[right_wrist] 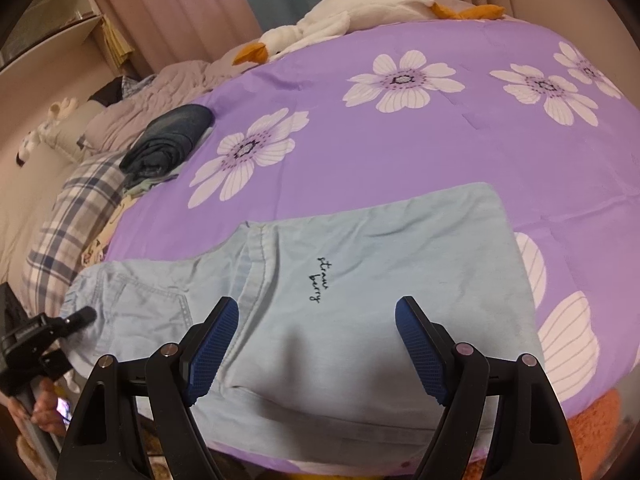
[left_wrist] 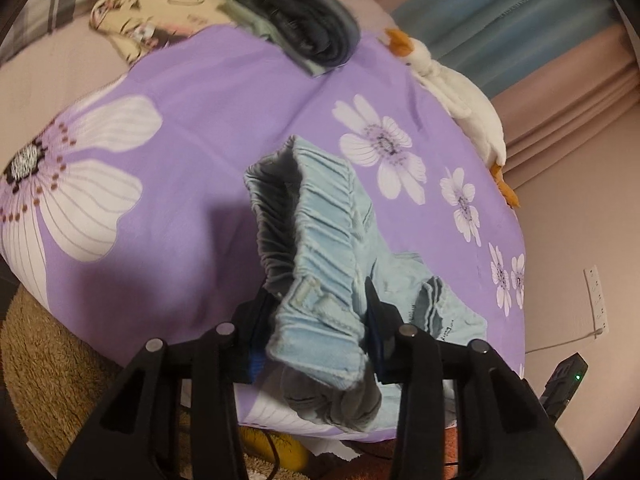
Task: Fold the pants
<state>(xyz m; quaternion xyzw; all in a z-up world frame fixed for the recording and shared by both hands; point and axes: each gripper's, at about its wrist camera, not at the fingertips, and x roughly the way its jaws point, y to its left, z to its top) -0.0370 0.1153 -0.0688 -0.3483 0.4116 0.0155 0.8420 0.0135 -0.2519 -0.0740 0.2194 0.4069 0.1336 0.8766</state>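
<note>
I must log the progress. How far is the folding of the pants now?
Early stage. The light blue pants lie spread on the purple bedsheet, legs apparently laid together. The left gripper is shut on the elastic waistband; the right gripper hovers open above the legs. The crosswise folds remain.

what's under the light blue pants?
The light blue pants lie on the purple floral bedsheet, covering part of a printed flower. Left claw grips the waistband; whatever else is beneath is hidden.
</note>
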